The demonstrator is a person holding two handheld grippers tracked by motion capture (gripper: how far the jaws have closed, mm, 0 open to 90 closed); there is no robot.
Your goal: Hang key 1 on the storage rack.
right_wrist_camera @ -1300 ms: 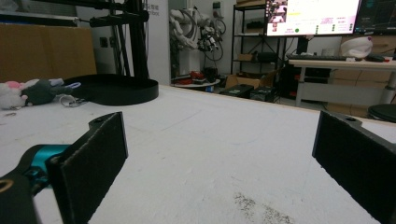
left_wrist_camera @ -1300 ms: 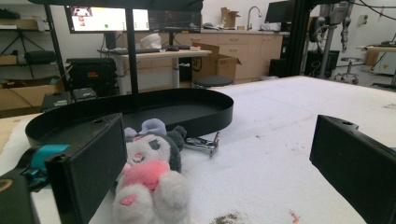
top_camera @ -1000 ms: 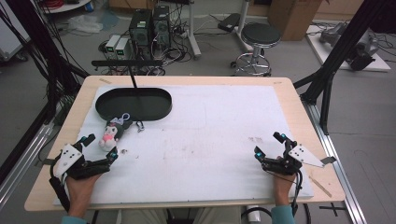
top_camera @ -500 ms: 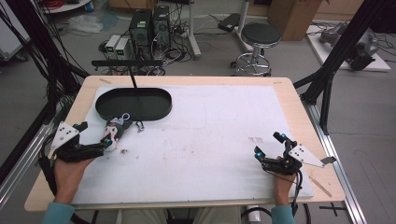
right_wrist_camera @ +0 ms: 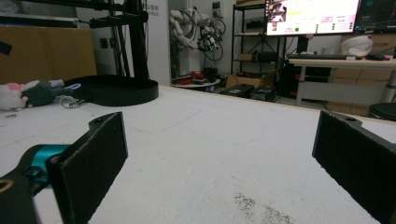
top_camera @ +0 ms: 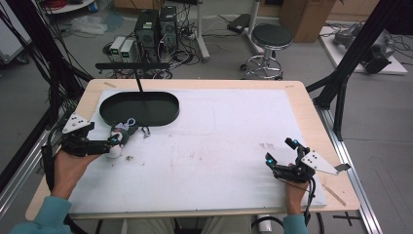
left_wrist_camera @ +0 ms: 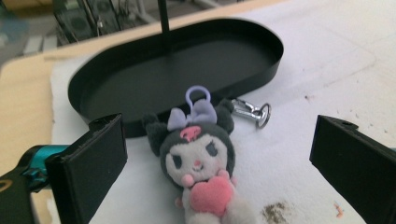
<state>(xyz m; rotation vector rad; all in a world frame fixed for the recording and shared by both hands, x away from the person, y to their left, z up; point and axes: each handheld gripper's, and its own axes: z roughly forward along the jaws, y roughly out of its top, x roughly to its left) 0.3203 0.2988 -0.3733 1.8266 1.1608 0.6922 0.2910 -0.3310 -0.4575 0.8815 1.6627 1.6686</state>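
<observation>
Between the spread jaws of the left hand-held gripper [left_wrist_camera: 219,182] lies a plush toy [left_wrist_camera: 200,163], dark-headed, with a lilac bow and a pink heart, untouched by either jaw. Just beyond the toy sits a metal clasp [left_wrist_camera: 254,112], then a black oval tray [left_wrist_camera: 177,70] with an upright rod. Right hand-held gripper [top_camera: 284,155], jaws likewise apart and holding nothing, rests well away on the white bench [top_camera: 219,146] cover, near its own edge.
</observation>
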